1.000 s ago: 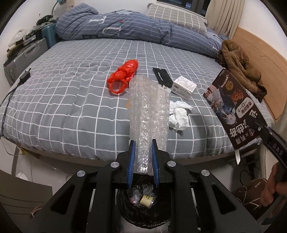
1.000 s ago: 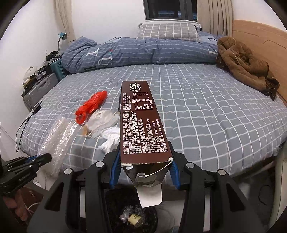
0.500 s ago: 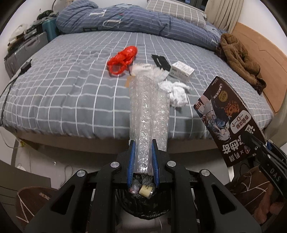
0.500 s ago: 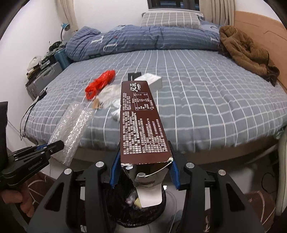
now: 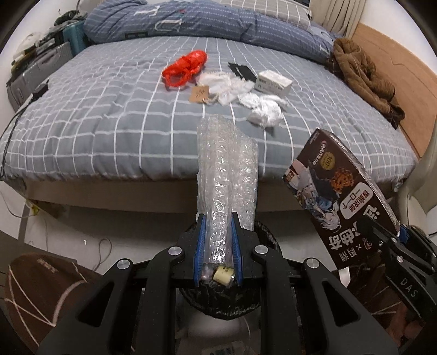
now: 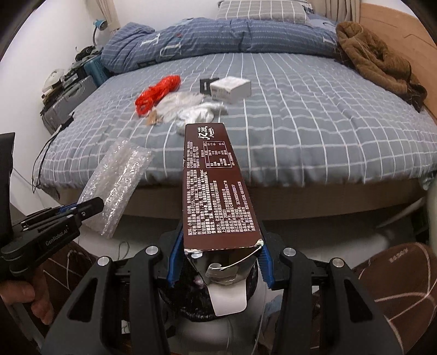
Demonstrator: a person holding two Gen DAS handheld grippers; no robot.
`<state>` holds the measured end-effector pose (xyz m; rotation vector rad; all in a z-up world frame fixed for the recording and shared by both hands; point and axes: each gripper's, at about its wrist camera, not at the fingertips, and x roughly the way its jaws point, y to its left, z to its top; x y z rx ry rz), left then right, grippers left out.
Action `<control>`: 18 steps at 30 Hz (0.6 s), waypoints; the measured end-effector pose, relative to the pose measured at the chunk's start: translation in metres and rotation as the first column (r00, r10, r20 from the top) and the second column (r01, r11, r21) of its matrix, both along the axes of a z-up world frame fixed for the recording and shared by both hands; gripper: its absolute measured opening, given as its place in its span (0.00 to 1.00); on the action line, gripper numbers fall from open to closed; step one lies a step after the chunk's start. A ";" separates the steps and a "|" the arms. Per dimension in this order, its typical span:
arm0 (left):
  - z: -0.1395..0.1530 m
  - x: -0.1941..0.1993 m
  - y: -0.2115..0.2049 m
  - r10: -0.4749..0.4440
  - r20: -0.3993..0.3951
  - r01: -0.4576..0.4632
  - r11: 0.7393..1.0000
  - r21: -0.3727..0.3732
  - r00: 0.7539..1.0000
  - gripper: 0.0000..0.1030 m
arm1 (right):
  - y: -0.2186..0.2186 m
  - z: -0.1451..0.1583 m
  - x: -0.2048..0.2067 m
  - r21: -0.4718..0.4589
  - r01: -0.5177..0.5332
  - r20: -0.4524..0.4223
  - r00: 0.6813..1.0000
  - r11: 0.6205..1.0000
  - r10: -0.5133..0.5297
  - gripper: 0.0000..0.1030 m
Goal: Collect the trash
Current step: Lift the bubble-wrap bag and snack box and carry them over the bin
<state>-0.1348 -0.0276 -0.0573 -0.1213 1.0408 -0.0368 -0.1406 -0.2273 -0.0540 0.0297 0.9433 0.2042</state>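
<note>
My left gripper (image 5: 217,232) is shut on a clear bubble wrap sheet (image 5: 226,174), which stands up over a black-lined trash bin (image 5: 226,297) on the floor by the bed. My right gripper (image 6: 218,259) is shut on a long brown snack box (image 6: 215,188), also above the bin (image 6: 191,300). The box shows at the right of the left wrist view (image 5: 338,207). The bubble wrap and left gripper show at the left of the right wrist view (image 6: 117,180). On the bed lie a red plastic bag (image 5: 185,67), crumpled white wrappers (image 5: 262,106), a white box (image 5: 273,83) and a brown tag (image 5: 199,94).
The grey checked bed (image 5: 109,109) has a folded blue duvet (image 5: 191,21) and a brown jacket (image 5: 363,73) at the far side. Suitcases (image 5: 41,65) stand left of the bed. Brown slippers (image 6: 396,278) lie on the floor beside the bin.
Both grippers have pulled back from the bed and lowered toward the bin, each still holding its item. The bed litter now looks farther away.
</note>
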 end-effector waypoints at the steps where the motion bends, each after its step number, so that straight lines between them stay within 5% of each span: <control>1: -0.003 -0.001 -0.001 -0.002 -0.006 0.002 1.000 0.002 1.000 0.16 | 0.001 -0.002 -0.001 -0.002 -0.001 -0.005 1.000 1.000 0.001 0.42; 18: -0.072 0.004 0.009 0.008 -0.107 -0.007 1.000 0.010 0.994 0.16 | 0.017 -0.076 0.011 -0.053 -0.028 -0.155 0.988 0.998 0.019 0.42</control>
